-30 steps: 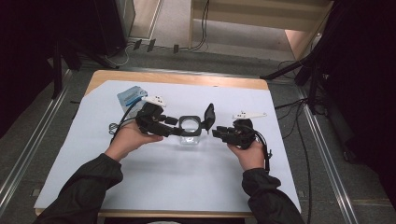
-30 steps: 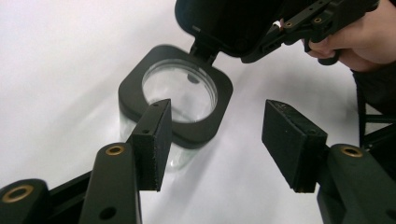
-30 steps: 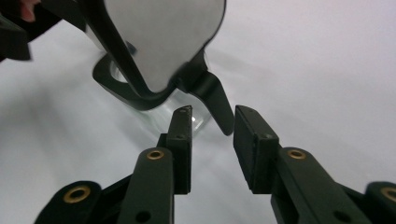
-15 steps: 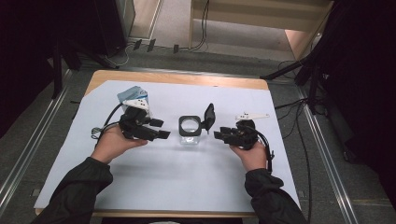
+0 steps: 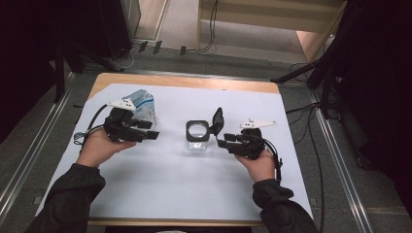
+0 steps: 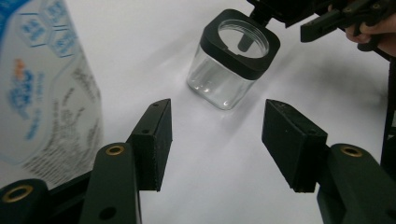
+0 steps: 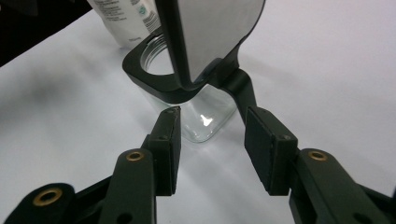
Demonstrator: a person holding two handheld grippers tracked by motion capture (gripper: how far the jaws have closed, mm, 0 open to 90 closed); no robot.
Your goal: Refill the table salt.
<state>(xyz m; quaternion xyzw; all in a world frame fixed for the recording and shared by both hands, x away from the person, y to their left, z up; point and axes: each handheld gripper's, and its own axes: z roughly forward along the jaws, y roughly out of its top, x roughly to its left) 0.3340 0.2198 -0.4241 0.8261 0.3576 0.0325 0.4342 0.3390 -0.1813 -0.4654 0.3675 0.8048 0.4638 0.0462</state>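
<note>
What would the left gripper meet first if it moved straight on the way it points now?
Probably the clear jar: it stands ahead of the open left gripper, with bare table between. The depth is hard to judge.

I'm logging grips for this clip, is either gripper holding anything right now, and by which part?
Nothing is held. The left gripper is open over bare table; the right gripper is open beside the clear square glass jar with its raised black hinged lid.

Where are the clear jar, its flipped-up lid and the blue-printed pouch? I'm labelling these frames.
clear jar (image 6: 215, 83): left gripper view, on its glass wall.
flipped-up lid (image 5: 218, 121): high view, on the middle of the raised black lid.
blue-printed pouch (image 5: 142, 103): high view, on its printed front.
</note>
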